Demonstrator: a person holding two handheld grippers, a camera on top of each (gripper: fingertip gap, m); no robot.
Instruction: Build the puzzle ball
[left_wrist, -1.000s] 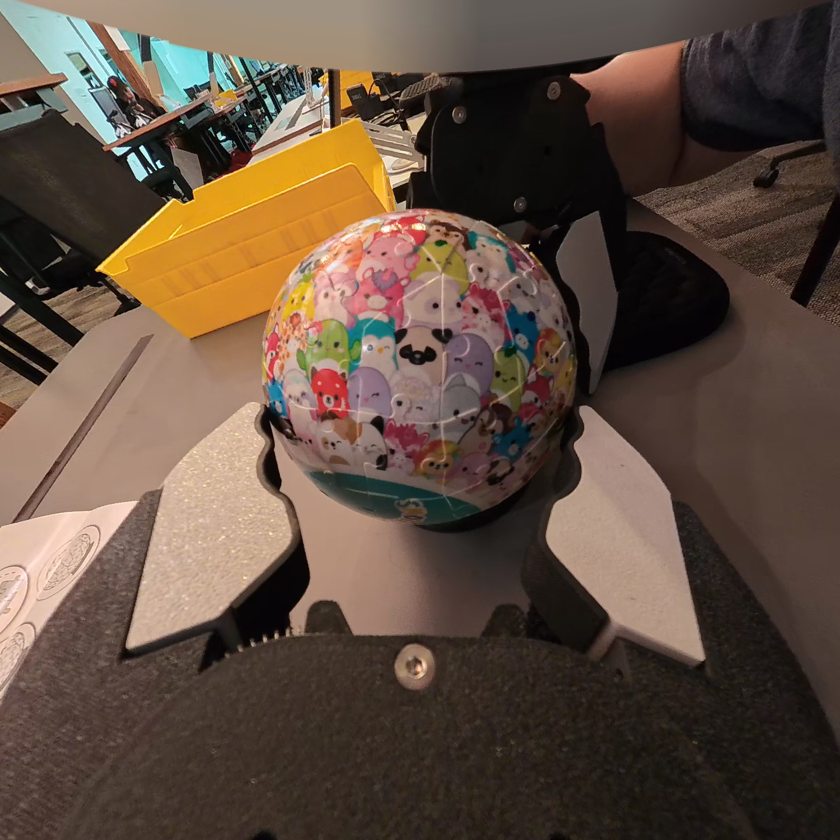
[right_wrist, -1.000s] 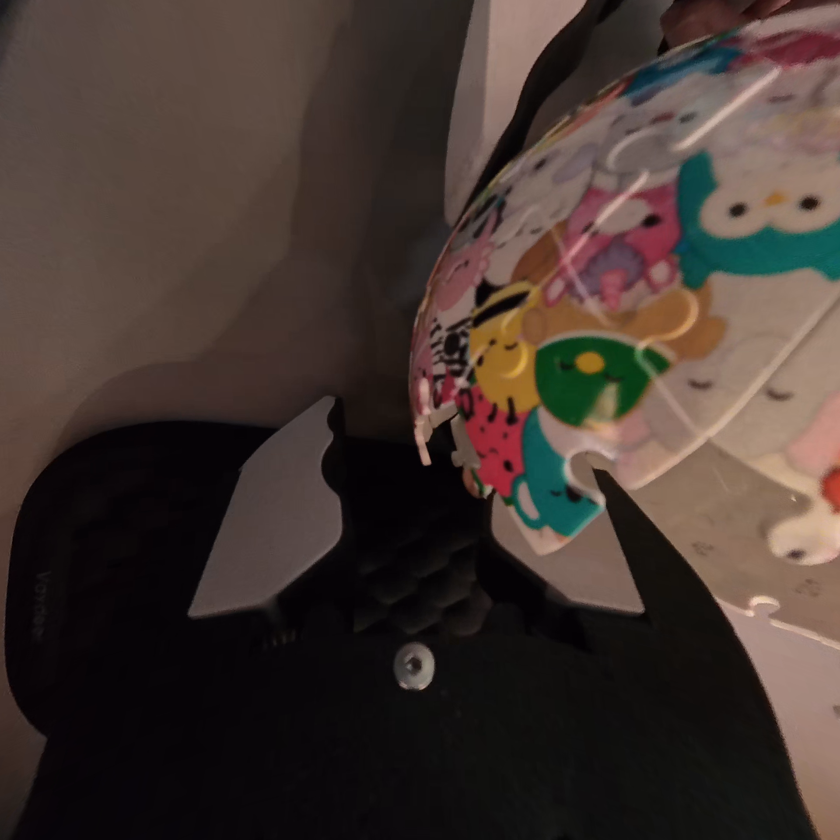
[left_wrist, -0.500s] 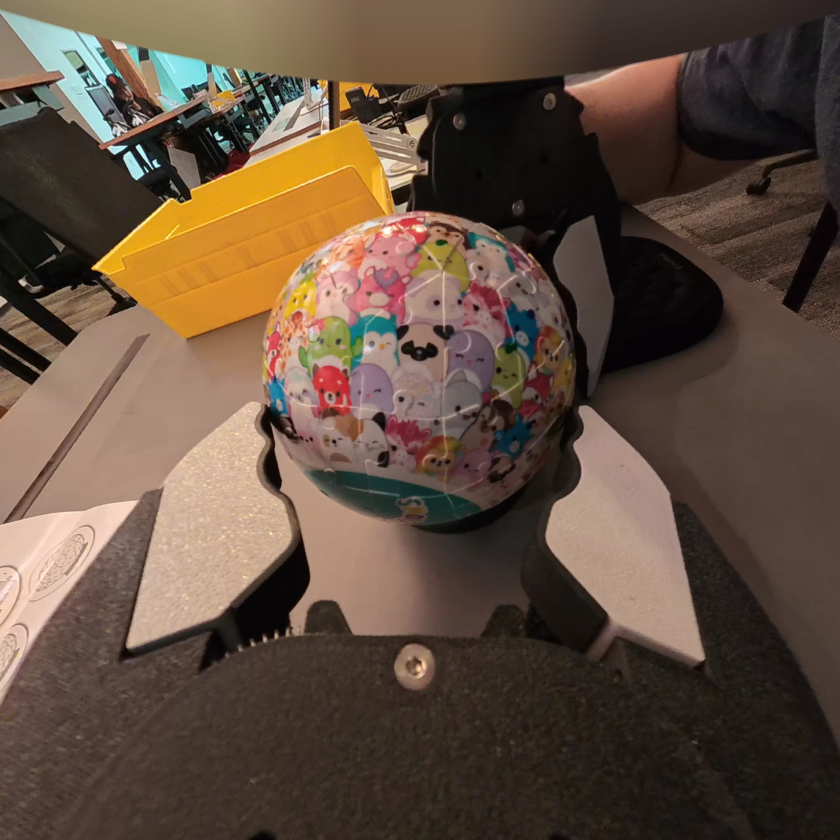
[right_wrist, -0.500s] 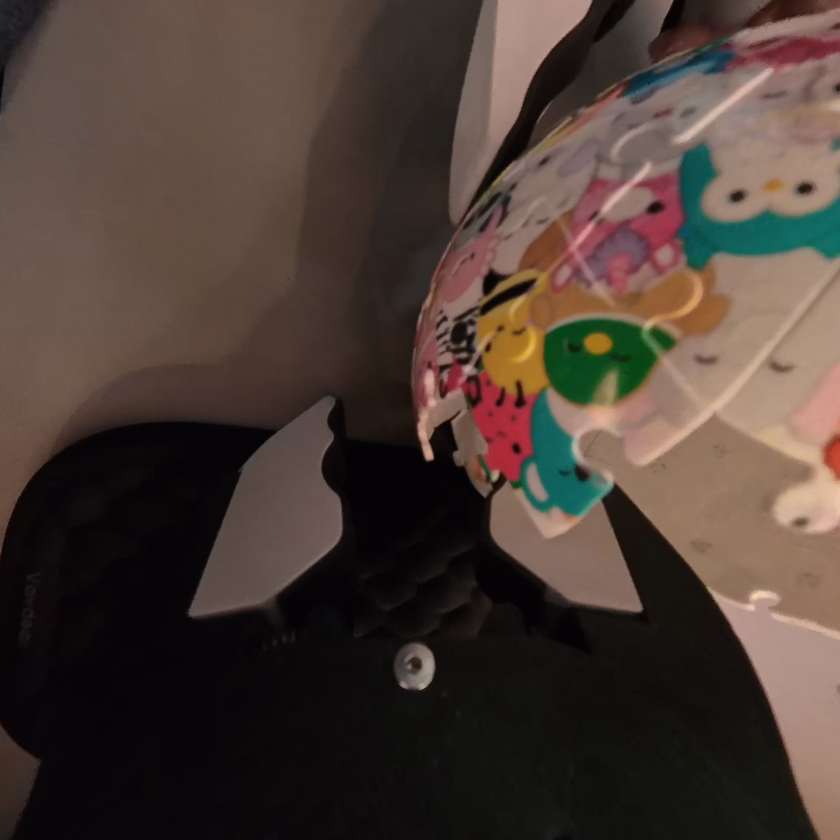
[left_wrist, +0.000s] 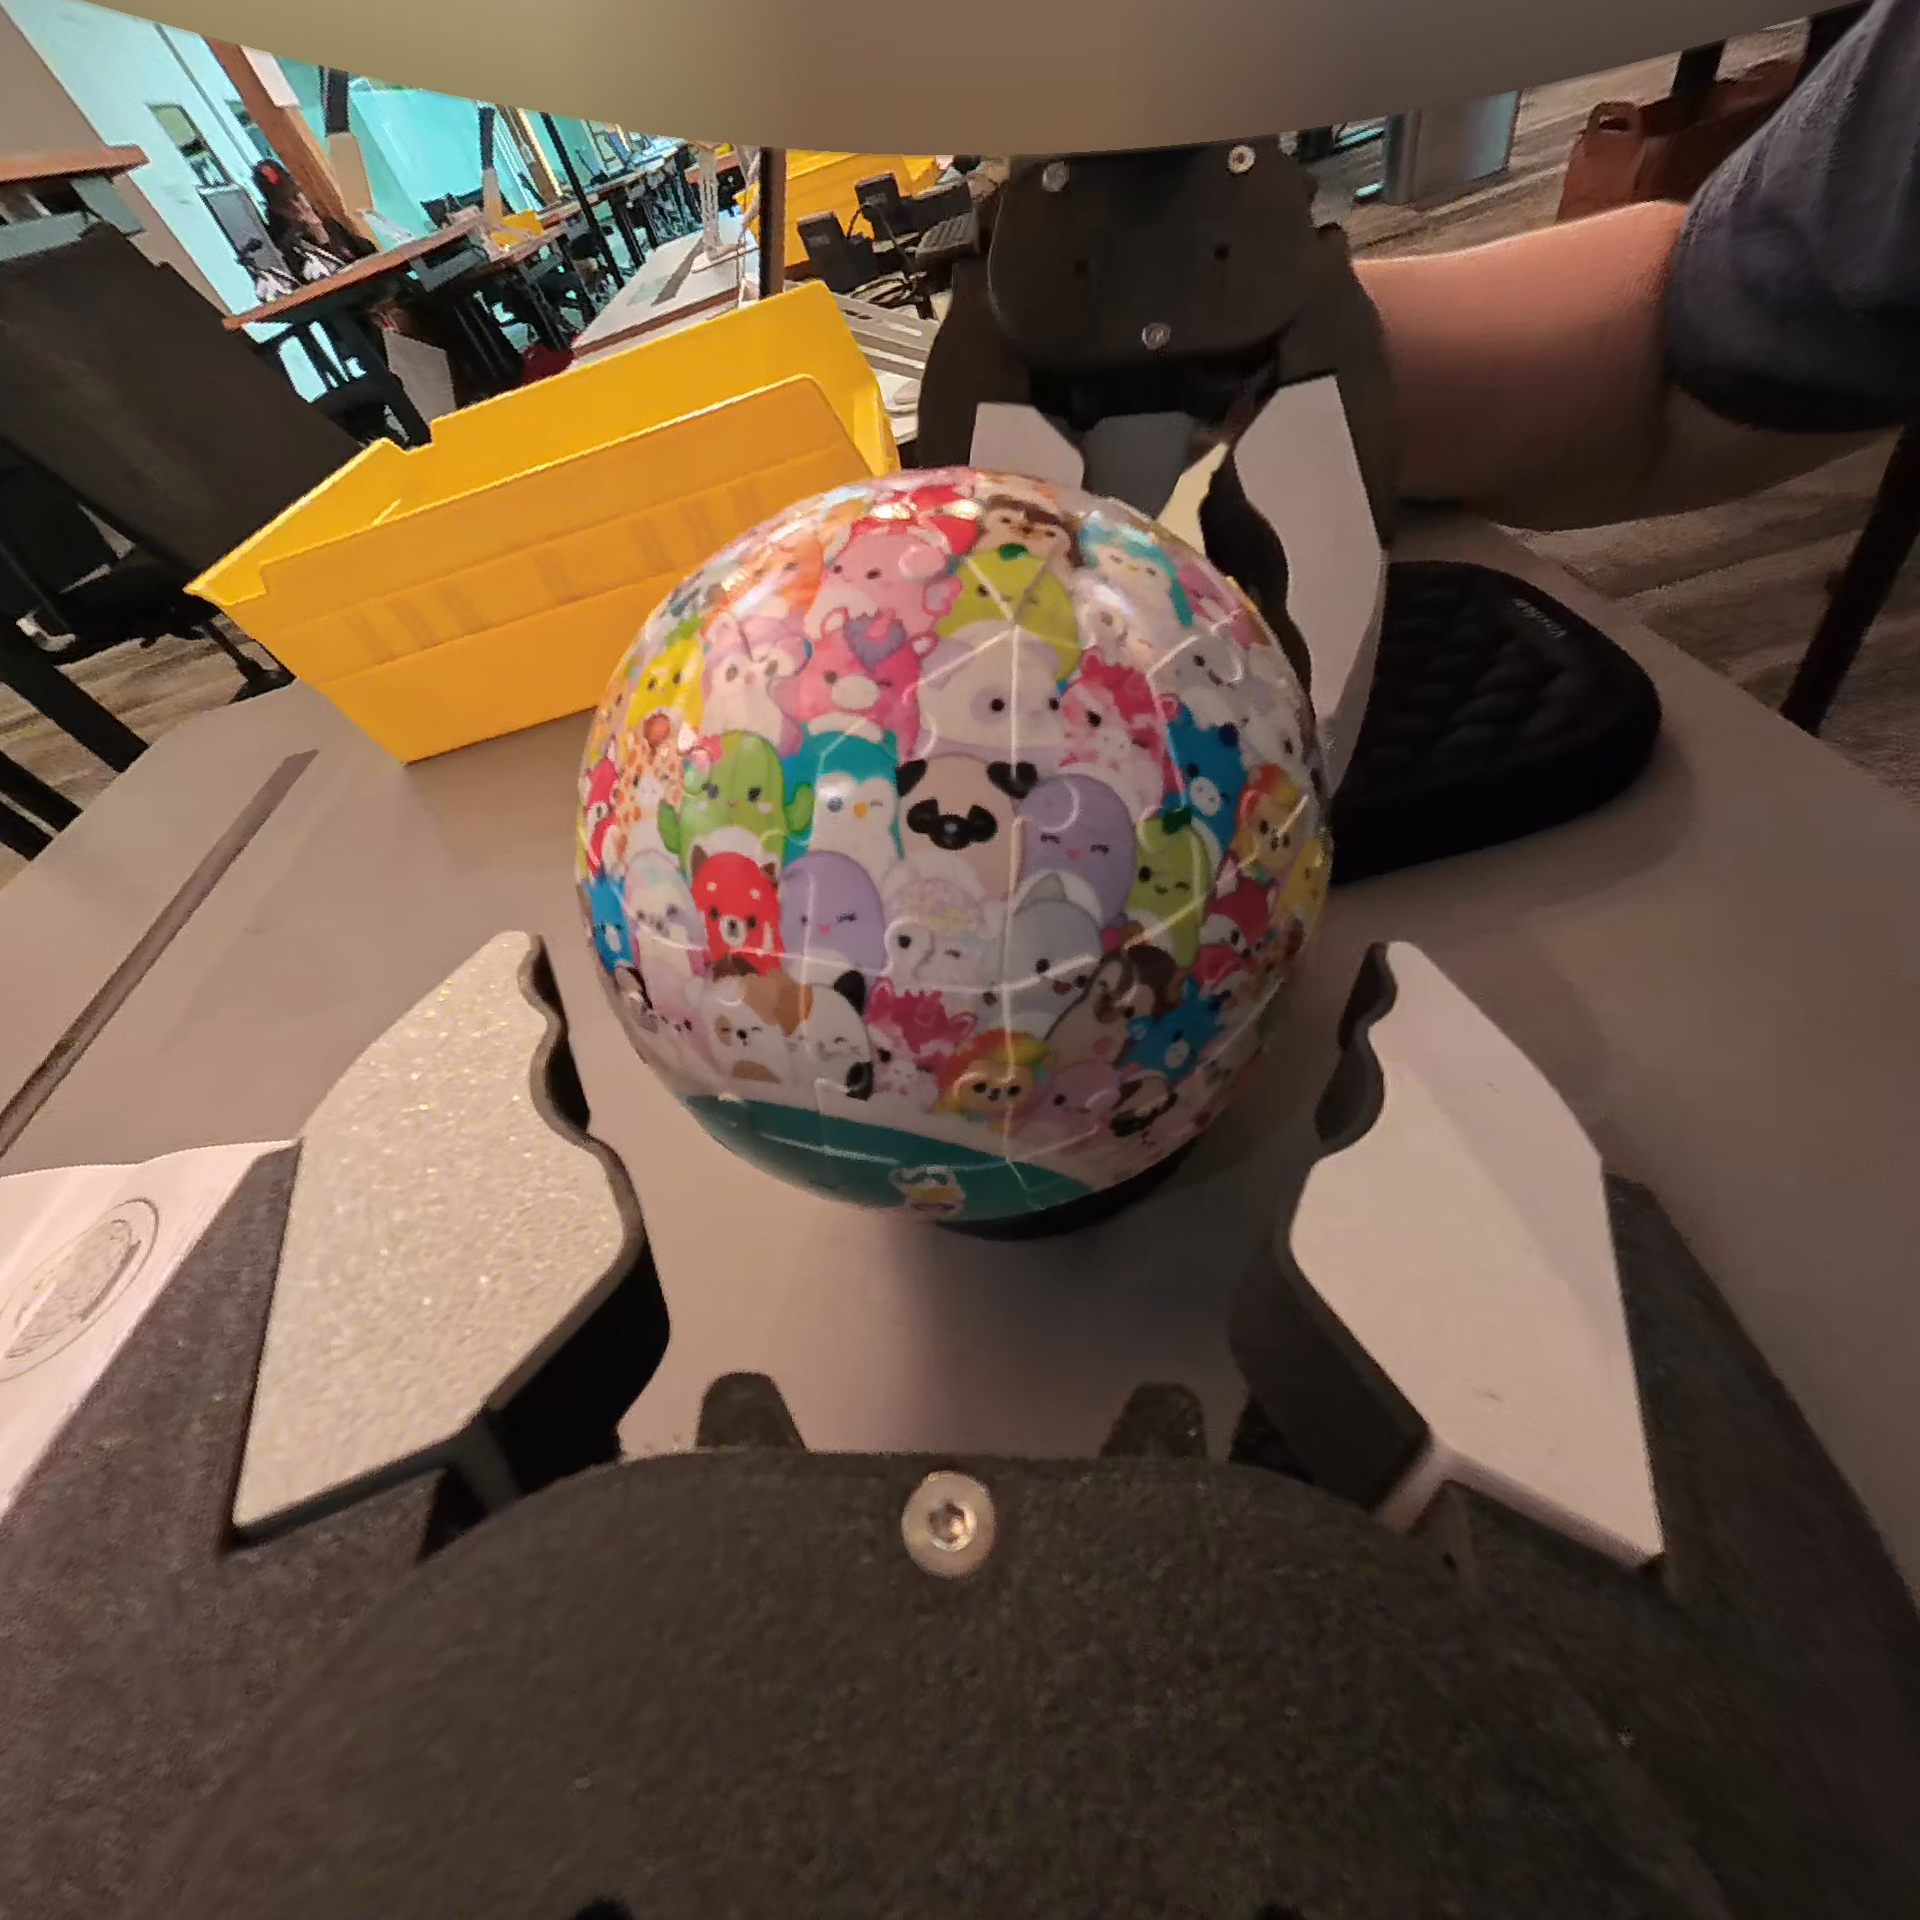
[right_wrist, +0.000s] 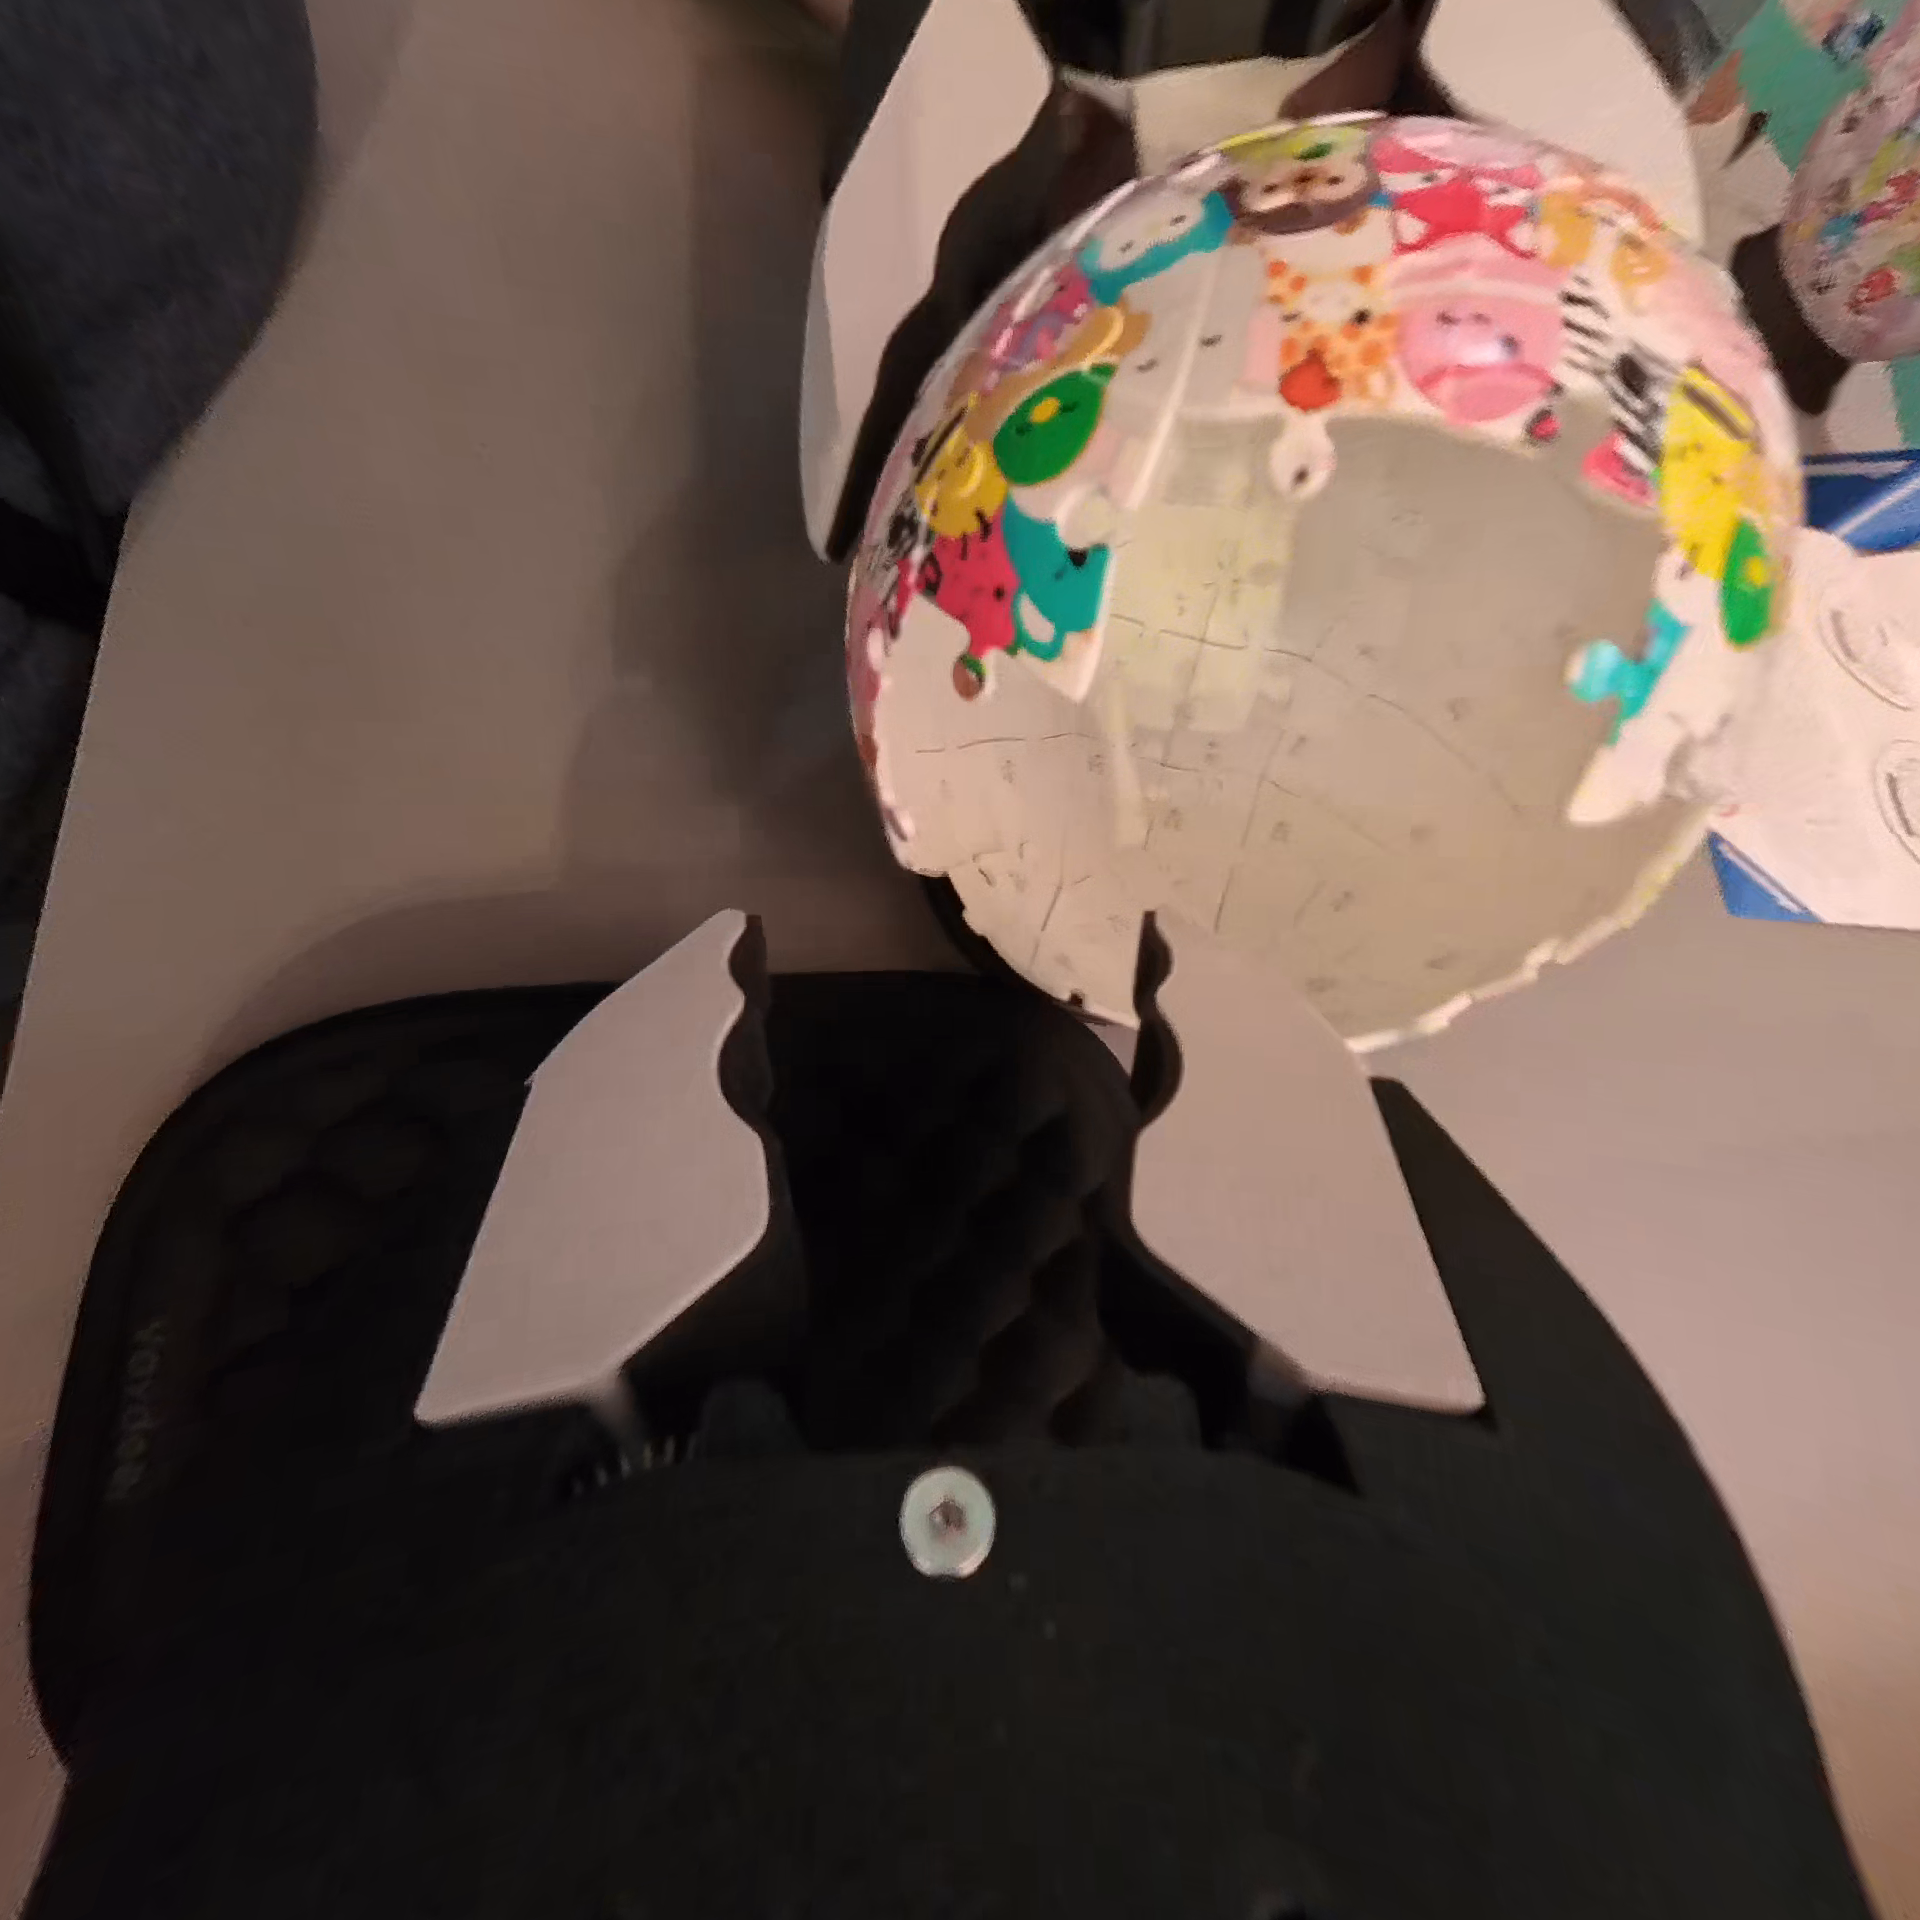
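Note:
The puzzle ball (left_wrist: 951, 831), covered in colourful cartoon animals, sits on a small black stand (left_wrist: 1049, 1218) on the grey table (left_wrist: 312, 935). My left gripper (left_wrist: 956, 956) is open, its fingers beside the ball and slightly apart from it. In the right wrist view the ball (right_wrist: 1299, 312) shows a large hole with its white inside visible. My right gripper (right_wrist: 940, 935) is open and empty, just below that hole. It also shows behind the ball in the left wrist view (left_wrist: 1153, 468). One left finger (right_wrist: 862, 260) shows past the ball.
A yellow bin (left_wrist: 540, 582) stands at the back left. A black pad (left_wrist: 1475, 717) lies right of the ball, under my right gripper (right_wrist: 260, 1195). A printed paper sheet (left_wrist: 83, 1278) lies front left. A person's forearm (left_wrist: 1507, 364) holds the right gripper. The left gripper's tips are roughly 8 centimeters from the right gripper's.
My left gripper's fingers have opened off the ball's sides. My right gripper has drawn back from the hole's edge, so the whole opening shows.

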